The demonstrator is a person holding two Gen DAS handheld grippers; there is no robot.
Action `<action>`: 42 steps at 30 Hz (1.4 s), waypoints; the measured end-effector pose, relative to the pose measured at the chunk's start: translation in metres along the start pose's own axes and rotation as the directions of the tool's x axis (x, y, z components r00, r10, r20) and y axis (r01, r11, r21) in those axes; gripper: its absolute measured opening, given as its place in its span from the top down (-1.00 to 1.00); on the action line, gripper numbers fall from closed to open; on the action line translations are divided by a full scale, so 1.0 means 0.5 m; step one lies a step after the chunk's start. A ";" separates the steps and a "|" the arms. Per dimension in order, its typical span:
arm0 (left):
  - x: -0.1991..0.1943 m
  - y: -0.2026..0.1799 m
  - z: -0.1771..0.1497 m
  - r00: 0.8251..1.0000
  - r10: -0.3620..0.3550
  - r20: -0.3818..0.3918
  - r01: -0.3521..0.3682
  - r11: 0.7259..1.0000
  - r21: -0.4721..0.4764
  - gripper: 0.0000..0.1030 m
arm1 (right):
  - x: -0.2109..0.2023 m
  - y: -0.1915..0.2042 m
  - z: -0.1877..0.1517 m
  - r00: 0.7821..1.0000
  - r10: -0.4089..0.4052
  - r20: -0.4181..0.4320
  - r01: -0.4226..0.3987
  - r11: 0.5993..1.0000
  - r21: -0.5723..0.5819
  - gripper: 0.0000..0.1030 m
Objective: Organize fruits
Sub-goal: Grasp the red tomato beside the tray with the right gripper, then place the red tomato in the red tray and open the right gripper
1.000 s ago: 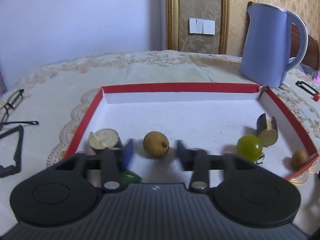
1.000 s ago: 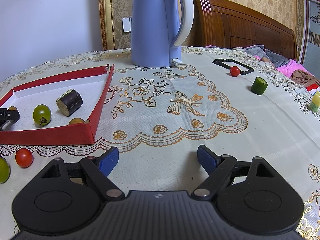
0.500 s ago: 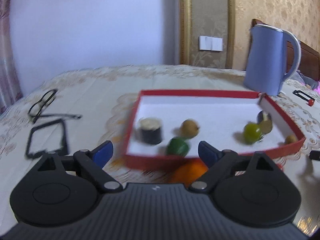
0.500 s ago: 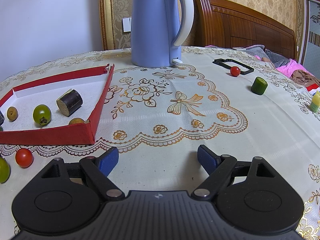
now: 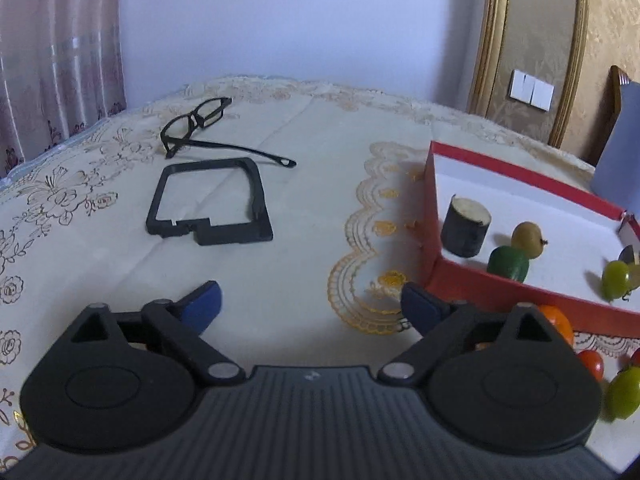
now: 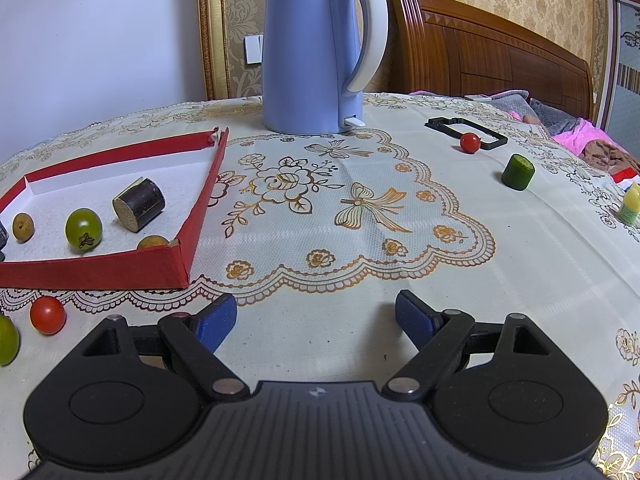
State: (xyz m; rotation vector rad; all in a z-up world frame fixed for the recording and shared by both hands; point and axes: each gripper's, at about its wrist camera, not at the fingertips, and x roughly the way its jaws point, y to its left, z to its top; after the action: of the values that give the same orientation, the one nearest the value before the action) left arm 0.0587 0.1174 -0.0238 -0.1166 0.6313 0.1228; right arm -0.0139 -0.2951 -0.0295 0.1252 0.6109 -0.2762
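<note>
your red tray (image 6: pixel 100 268) holds a green tomato (image 6: pixel 83 229) and dark cane stub (image 6: pixel 139 204); your left gripper (image 5: pixel 310 304) has just been opening, both wide, empty.

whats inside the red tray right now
In the red tray: two dark cut cylinders, a green tomato, two brown longans, a green piece. The near wall half hides one longan.

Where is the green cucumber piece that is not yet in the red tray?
In the right wrist view, the green cucumber piece stands on the tablecloth far right, just below the red cherry tomato and black frame.
</note>
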 end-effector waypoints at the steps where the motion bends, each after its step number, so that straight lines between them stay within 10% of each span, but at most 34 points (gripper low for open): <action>1: 0.002 -0.002 0.000 1.000 0.002 -0.004 -0.002 1.000 0.013 -0.97 | 0.000 0.001 0.000 1.000 0.000 0.000 0.000 1.000 0.000 -0.69; 5: 0.011 -0.017 0.001 0.999 0.025 -0.024 -0.023 0.998 0.053 -1.00 | -0.013 -0.003 -0.006 1.000 -0.006 0.022 0.005 0.999 0.034 -0.69; 17: 0.010 -0.016 -0.001 1.000 0.017 -0.020 -0.016 0.999 0.043 -1.00 | -0.076 0.109 -0.030 0.945 0.323 0.049 -0.324 0.946 0.014 -0.69; 31: 0.007 -0.011 0.000 1.000 0.007 -0.015 -0.006 1.000 0.029 -1.00 | -0.041 0.232 -0.026 0.947 0.322 0.001 -0.320 0.940 -0.117 -0.05; 35: 0.006 -0.011 0.000 1.000 0.005 -0.015 -0.005 1.000 0.027 -1.00 | -0.038 0.245 -0.026 0.950 0.311 -0.003 -0.308 0.939 -0.150 0.47; 42: 0.006 -0.011 0.000 1.000 0.005 -0.014 -0.004 1.000 0.027 -1.00 | -0.046 0.241 -0.026 0.952 0.303 0.036 -0.294 0.943 -0.159 0.49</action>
State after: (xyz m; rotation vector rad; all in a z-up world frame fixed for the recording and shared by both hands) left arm 0.0620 0.1124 -0.0253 -0.0904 0.6472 0.1181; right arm -0.0040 -0.1721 -0.0224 0.0607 0.5426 0.0611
